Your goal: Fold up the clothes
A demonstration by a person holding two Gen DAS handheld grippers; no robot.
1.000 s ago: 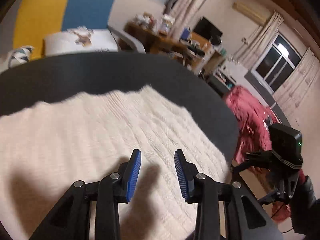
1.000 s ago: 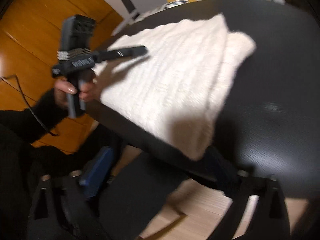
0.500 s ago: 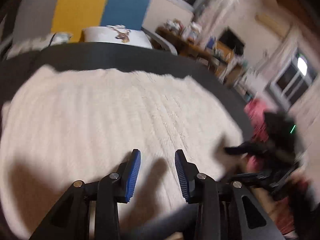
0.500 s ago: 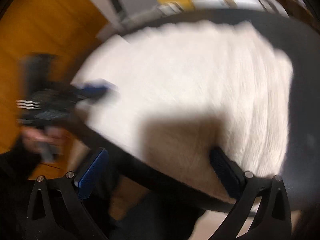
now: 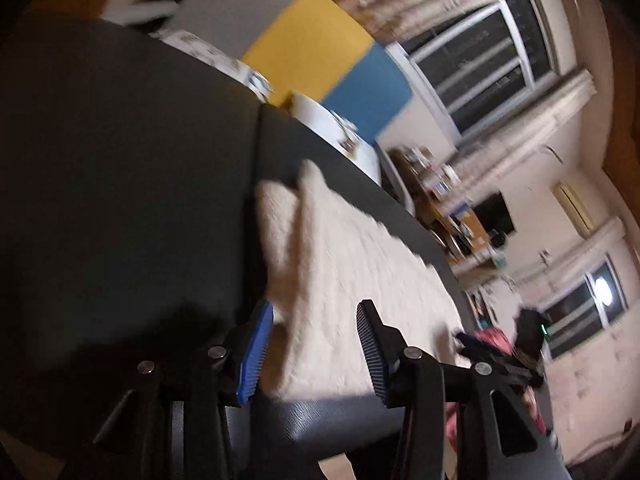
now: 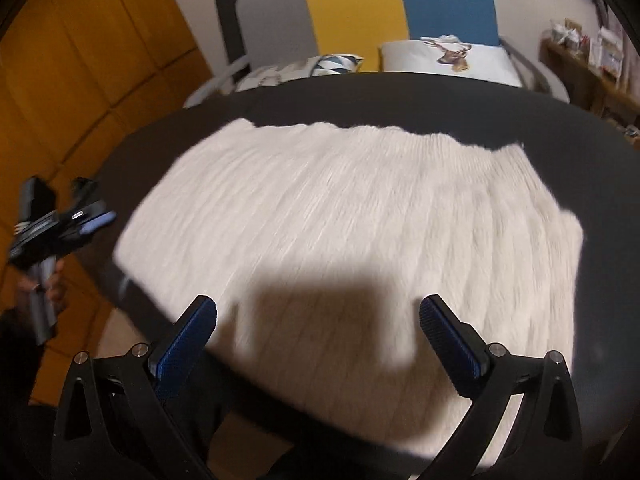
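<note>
Right wrist: right gripper [image 6: 318,336] fingers spread wide above white sweater [image 6: 340,220]; left gripper [image 5: 314,334] parted.

My left gripper [image 5: 314,344] is tilted over the dark table [image 5: 120,200], its two blue-padded fingers [image 5: 256,360] standing apart with nothing between them. Just ahead lies the cream knitted sweater [image 5: 360,272] — one corner of it reaches almost to my left finger. My other gripper [image 5: 496,356] shows at the far edge of the sweater, blurred. Behind the table I see a white cushion [image 5: 332,132] and a window [image 5: 488,60].
</note>
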